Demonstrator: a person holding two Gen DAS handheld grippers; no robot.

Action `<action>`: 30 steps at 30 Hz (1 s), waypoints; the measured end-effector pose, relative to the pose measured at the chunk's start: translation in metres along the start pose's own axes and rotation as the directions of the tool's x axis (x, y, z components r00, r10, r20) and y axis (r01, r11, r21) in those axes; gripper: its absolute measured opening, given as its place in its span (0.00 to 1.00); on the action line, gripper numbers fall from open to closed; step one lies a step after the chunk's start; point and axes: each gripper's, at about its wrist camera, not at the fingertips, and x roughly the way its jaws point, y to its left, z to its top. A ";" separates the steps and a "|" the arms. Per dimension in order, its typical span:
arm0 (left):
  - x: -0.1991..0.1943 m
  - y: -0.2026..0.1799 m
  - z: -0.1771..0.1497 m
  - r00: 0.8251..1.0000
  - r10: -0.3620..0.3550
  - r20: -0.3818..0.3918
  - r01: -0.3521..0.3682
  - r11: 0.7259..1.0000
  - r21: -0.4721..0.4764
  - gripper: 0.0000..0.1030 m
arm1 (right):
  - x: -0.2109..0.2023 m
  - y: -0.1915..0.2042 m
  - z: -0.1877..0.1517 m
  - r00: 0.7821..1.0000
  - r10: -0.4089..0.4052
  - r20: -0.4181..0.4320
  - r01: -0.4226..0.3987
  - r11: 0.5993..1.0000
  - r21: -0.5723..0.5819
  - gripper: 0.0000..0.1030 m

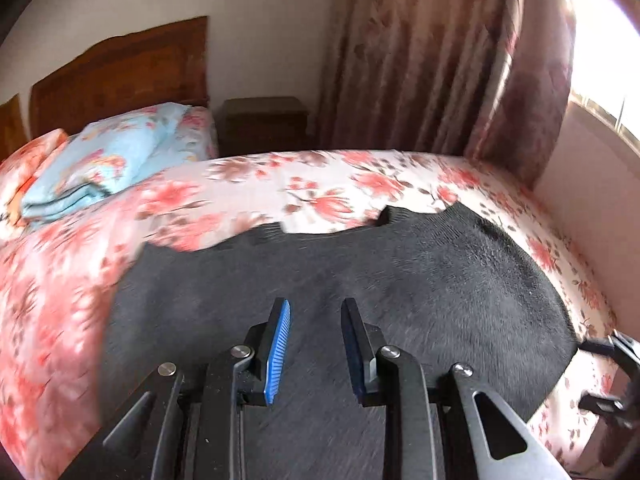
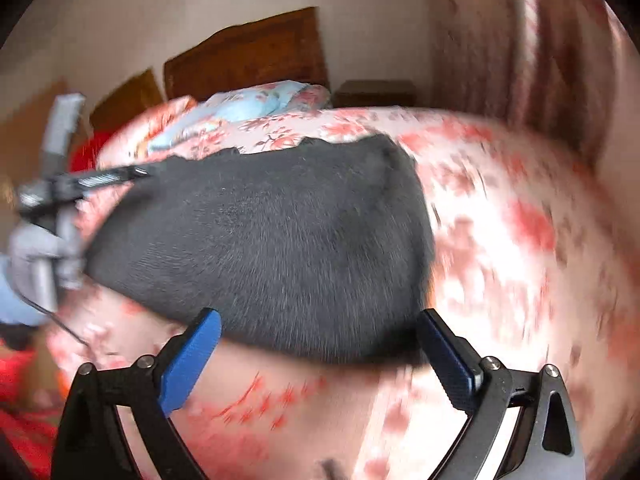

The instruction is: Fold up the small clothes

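Dark grey garment (image 1: 340, 280) lies spread flat on the floral bedsheet (image 1: 248, 188), near the bed's front edge, and fills most of both wrist views. The fabric looks knit or fleecy with a short nap. I judge it light, limp and not slippery, with nothing fragile about it. It will drape and sag if lifted by one point, so take it at two corners or along a hem and keep it taut.

Left gripper (image 1: 316, 344): jaws part-way apart with a clear gap, nothing clamped, hovering over the near middle of the cloth. Right gripper (image 2: 320, 344): jaws wide apart and empty, straddling the near hem without pinching it.

Best grip points, in my judgement: the near hem under the right gripper, or the far edge, where a notch (image 1: 390, 216) shows in the left view.

Hard to read:
- Garment type is unclear. The far edge is ragged and notched, possibly a neckline or sleeve fold, but I can't say which.
- Both frames are motion-blurred, especially the sheet on the right side of the right view.
- The near part of the garment is cut off under the left gripper's linkage.
- The right view shows the left gripper (image 2: 120, 174) at the cloth's left corner. Whether it touches the cloth is not clear.
- Folded light-blue bedding (image 1: 104, 168) sits well apart, near the headboard (image 1: 120, 76).
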 end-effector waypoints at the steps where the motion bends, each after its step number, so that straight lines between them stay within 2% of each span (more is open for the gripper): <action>1: 0.007 -0.004 0.002 1.000 -0.002 -0.005 0.002 1.000 0.008 0.26 | -0.005 -0.003 -0.007 0.999 0.039 -0.010 -0.039 0.998 0.048 1.00; 5: 0.037 -0.008 0.007 0.999 -0.008 -0.051 0.009 1.000 0.014 0.26 | 0.000 -0.015 -0.029 0.982 0.178 -0.058 -0.161 0.961 0.224 1.00; 7: 0.051 -0.006 0.003 0.996 -0.016 -0.091 0.016 1.000 0.000 0.26 | 0.011 -0.018 -0.035 0.980 0.183 -0.074 -0.156 0.948 0.276 1.00; 12: 0.052 0.001 0.002 0.994 -0.069 -0.089 0.066 0.997 -0.037 0.27 | 0.022 -0.023 -0.023 0.983 0.184 -0.002 -0.173 0.927 0.334 1.00; 15: 0.053 0.000 0.001 0.993 -0.073 -0.088 0.070 0.997 -0.037 0.28 | 0.033 -0.034 -0.012 0.976 0.204 0.072 -0.215 0.880 0.424 1.00; 19: 0.052 0.002 0.002 0.993 -0.085 -0.082 0.081 0.996 -0.047 0.28 | 0.040 -0.051 -0.007 0.965 0.192 0.177 -0.260 0.772 0.579 1.00; 20: 0.051 0.003 0.002 0.993 -0.086 -0.081 0.082 0.995 -0.049 0.28 | 0.041 -0.050 -0.006 0.967 0.183 0.179 -0.255 0.766 0.591 1.00; 25: 0.051 0.003 0.003 0.992 -0.092 -0.081 0.088 0.995 -0.053 0.28 | 0.058 -0.036 0.012 0.963 0.237 0.130 -0.268 0.786 0.557 1.00; 27: 0.050 0.003 0.003 0.993 -0.090 -0.081 0.086 0.995 -0.051 0.28 | 0.064 -0.032 0.020 0.968 0.220 0.121 -0.250 0.800 0.546 1.00; 30: 0.051 0.002 0.002 0.993 -0.086 -0.081 0.083 0.995 -0.049 0.28 | 0.076 -0.032 0.031 0.970 0.197 0.143 -0.243 0.796 0.554 1.00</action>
